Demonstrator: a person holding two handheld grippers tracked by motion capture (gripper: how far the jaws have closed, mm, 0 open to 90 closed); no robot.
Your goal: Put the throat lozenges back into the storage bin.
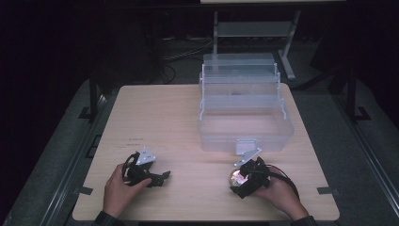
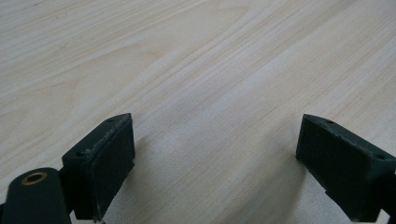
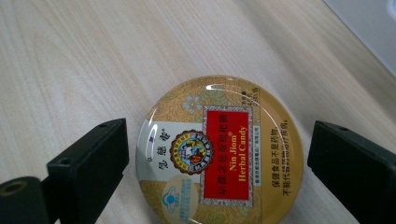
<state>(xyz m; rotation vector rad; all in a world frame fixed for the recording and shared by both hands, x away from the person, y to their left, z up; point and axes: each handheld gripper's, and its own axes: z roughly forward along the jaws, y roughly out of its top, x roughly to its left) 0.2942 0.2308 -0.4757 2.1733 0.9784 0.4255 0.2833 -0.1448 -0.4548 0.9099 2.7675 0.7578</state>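
From above, my right gripper point(image 1: 245, 178) and my hand cover most of the candy tin point(image 1: 234, 177), so I see no more than a gold sliver at its left. Through my right gripper view the tin's point(image 3: 219, 154) lower rim runs off the bottom edge, and the small print along its right side is too fine for me to read. The far wall of the clear plastic box point(image 1: 244, 110) blurs into the dark floor behind it, and a corner of the box point(image 3: 369, 28) is cut off at the frame's top right.

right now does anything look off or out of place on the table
Nothing stands out. The round candy tin lies flat and undamaged on the table, between the open jaws of the right tool. The clear plastic box sits square, lid up.
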